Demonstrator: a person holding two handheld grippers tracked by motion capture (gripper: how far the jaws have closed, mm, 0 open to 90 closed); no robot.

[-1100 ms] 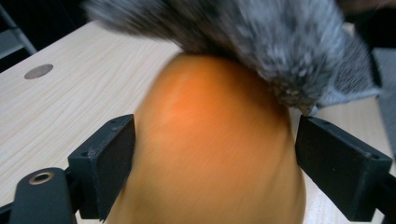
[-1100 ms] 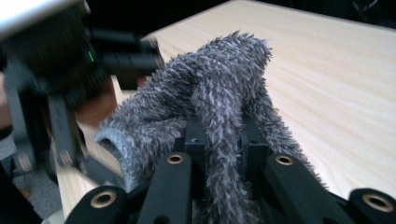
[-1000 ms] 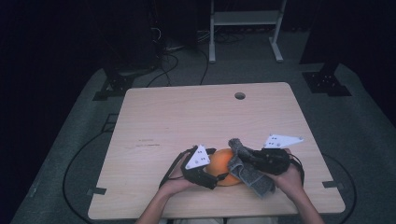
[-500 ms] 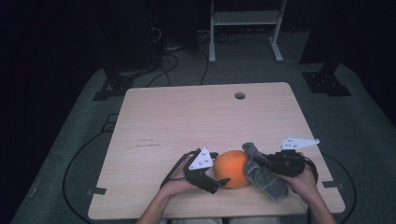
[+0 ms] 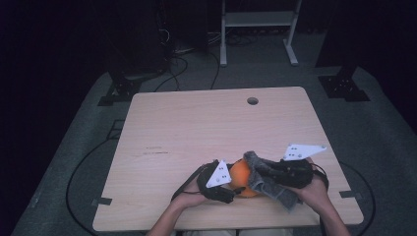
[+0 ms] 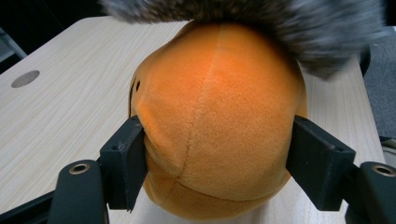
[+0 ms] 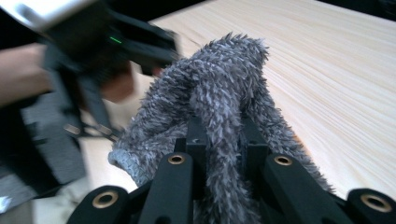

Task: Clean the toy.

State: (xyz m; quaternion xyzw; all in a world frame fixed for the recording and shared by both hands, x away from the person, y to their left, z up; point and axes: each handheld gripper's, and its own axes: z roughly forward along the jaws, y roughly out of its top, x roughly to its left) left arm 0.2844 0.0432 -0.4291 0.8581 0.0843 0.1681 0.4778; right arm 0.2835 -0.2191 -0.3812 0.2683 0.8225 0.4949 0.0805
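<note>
Table [image 5: 196, 128]: work at near edge, rest bare. Judged midway: cloth wiping over ball, top covered, sides yet to do.

Ball [image 6: 219, 121], orange plush: on table between left gripper [image 5: 223, 184] jaws, which have just been closing; pads now touch both flanks, half-closed grip.

Cloth [image 7: 224, 102], grey, fuzzy: pinched in right gripper [image 7: 223, 140], jaws nearly together; drapes over ball top, hangs off right side.

Grey fuzzy cloth [image 6: 261, 23] blurred, cut off at top edge.
</note>
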